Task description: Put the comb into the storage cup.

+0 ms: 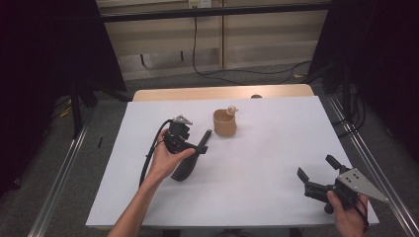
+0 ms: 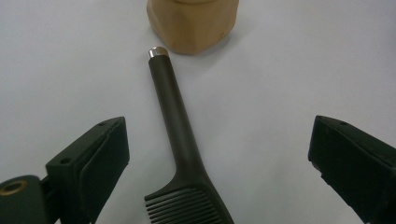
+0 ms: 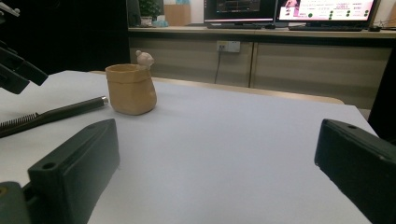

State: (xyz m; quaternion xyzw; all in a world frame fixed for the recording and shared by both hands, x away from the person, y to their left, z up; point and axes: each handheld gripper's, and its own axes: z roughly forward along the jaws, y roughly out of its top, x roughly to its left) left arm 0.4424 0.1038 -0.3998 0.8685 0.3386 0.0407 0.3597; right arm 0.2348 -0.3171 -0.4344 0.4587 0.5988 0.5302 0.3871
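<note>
While open left hand-held gripper [image 2: 219,154] hovers, matte ridged, possibly plastic brush [image 2: 180,144] below.

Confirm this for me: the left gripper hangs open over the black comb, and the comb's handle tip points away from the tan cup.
One detail is wrong. The left gripper does hang open over the black comb, but the handle tip points toward the tan cup and lies close beside its base, not away from it. The left gripper view shows this plainly.

floor [image 1: 237,79]: grey | wall panels [image 1: 163,37]: beige | monitors [image 3: 289,9]: lit (two) | surroundings: dark
</note>
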